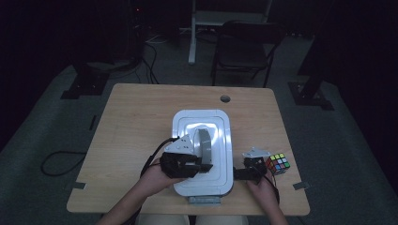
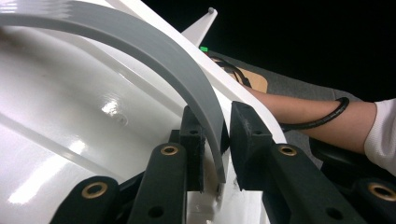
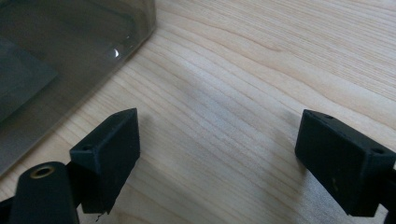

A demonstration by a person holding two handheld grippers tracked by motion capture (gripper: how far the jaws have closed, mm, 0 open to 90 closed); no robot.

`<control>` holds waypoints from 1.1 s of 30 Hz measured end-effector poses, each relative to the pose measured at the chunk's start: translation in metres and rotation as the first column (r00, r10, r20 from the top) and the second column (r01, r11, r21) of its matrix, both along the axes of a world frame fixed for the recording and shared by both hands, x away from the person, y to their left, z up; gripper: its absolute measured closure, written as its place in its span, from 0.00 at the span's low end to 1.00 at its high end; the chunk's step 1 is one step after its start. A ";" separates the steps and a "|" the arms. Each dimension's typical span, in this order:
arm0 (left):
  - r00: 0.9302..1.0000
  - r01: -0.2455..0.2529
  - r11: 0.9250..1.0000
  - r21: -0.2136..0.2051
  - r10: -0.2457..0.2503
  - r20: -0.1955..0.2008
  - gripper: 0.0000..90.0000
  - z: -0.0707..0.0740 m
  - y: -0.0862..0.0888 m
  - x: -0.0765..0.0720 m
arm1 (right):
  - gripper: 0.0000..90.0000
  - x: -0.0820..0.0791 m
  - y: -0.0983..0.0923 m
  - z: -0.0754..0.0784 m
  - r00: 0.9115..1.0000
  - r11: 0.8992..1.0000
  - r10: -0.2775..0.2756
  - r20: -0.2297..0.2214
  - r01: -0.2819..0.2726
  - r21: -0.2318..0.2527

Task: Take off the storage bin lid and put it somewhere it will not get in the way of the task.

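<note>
While left tongs straddle grey handle, right tongs spread

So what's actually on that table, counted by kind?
White box with grey handle: 1
Colourful puzzle cube: 1
Hand-held claws: 2, left claw pinching the handle, right claw open over bare wood
Total: 4

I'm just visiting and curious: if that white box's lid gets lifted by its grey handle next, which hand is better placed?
Probably the left. The left gripper has its jaws on either side of the grey handle of the white box. The right gripper is open over the bare table.
</note>
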State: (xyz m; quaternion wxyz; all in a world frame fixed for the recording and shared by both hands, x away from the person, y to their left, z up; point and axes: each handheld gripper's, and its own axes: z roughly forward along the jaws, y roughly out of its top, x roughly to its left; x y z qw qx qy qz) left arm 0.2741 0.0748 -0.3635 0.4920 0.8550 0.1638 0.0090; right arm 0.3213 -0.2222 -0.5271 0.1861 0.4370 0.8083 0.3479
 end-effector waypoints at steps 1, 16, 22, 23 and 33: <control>1.000 0.003 1.000 0.002 -0.003 0.001 0.86 0.001 0.001 0.000 | 0.15 0.000 0.000 0.000 1.000 1.000 0.000 0.000 0.000 0.000; 0.999 -0.023 1.000 -0.013 0.024 0.032 0.93 0.022 0.036 -0.004 | 0.15 0.000 0.000 0.000 1.000 1.000 -0.001 -0.001 0.001 0.000; 0.999 -0.044 0.998 -0.041 0.045 0.020 0.93 0.026 0.058 -0.002 | 0.15 0.000 0.000 0.000 1.000 1.000 0.000 -0.001 0.000 0.000; 0.998 -0.052 0.998 -0.045 0.053 0.017 0.93 0.026 0.062 -0.001 | 0.15 0.000 0.000 0.000 1.000 1.000 0.000 -0.001 0.000 0.000; 0.993 -0.119 0.992 -0.045 0.119 -0.001 0.93 0.020 0.103 0.005 | 0.15 0.000 0.000 0.000 1.000 1.000 -0.001 0.000 0.001 -0.001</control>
